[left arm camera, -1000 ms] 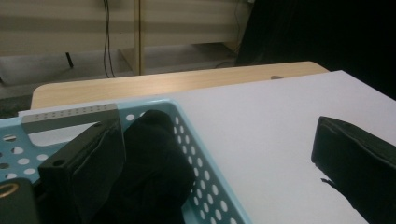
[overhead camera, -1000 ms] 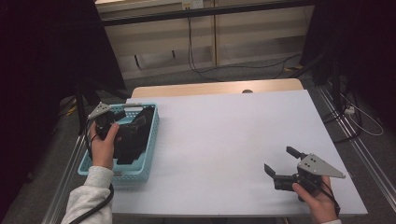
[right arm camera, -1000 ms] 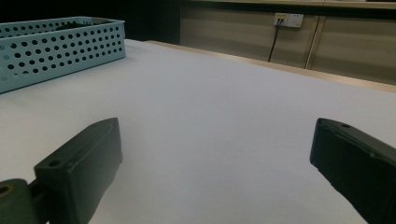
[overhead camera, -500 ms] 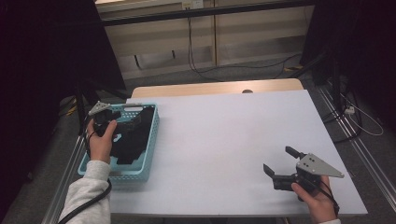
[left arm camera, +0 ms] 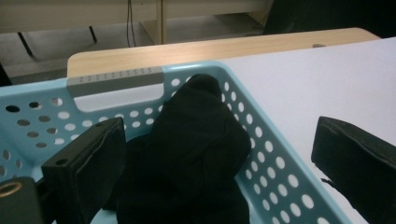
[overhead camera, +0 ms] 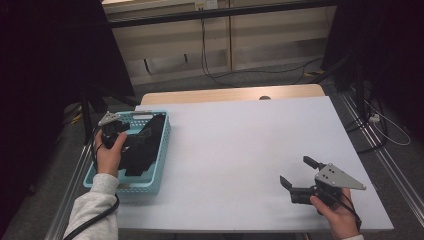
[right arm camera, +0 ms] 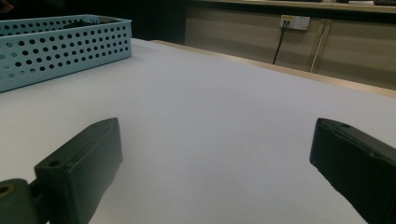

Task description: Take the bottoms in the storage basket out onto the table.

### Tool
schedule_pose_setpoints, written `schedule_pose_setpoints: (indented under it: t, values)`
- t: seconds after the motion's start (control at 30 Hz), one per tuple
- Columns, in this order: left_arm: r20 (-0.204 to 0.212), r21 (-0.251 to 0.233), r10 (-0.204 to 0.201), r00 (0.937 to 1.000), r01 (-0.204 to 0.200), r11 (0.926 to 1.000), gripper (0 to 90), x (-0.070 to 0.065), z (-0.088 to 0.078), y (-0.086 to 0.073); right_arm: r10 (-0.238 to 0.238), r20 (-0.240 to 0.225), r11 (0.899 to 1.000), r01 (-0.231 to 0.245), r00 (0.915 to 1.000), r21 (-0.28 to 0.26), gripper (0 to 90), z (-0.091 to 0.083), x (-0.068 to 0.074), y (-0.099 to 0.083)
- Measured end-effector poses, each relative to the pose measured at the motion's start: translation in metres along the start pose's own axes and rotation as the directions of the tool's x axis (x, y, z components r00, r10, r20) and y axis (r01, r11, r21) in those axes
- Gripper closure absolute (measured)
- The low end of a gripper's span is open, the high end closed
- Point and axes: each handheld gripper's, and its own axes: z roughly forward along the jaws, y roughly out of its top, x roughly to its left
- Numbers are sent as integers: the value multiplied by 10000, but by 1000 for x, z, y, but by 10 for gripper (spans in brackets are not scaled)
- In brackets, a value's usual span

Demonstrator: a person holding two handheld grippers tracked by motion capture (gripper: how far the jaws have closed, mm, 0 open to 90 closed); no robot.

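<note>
The left gripper (left arm camera: pixel 219 163) hangs wide open over the black cloth (left arm camera: pixel 187 158) heaped in the blue basket (left arm camera: pixel 275 172). One jaw stands outside the basket wall, so closing could pinch the rim or drag the basket. The right gripper (overhead camera: pixel 299 176), also open, waits well apart on the white table (overhead camera: pixel 240 145).

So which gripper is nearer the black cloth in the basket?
Left. The left gripper hovers open right over the black cloth in the basket; the right gripper sits far across the table.
</note>
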Motion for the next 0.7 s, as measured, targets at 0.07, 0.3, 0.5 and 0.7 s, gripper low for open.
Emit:
schedule_pose_setpoints:
  t: [0.07, 0.3, 0.5, 0.7]
  values:
    - [-73, 62, -3, 10000, 3, 10000, 38, 0, 0, -2, -113, -23, 9999, 113, 9999, -17, 15, -1, 1, 1]
    - [-39, 307, -140, 9999, 141, 9994, 38, 2, 7, -3, -88, 8, 10000, 88, 10000, -15, 15, -2, 0, 0]
    - [-34, 451, -188, 9998, 189, 9988, 41, 3, 18, -5, -70, 9, 10000, 70, 10000, 34, 15, -4, 0, 0]
    - [-76, 746, -54, 10000, 60, 9972, 42, 5, 26, -7, -3, 31, 10000, 3, 10000, 37, 15, -7, -1, -2]
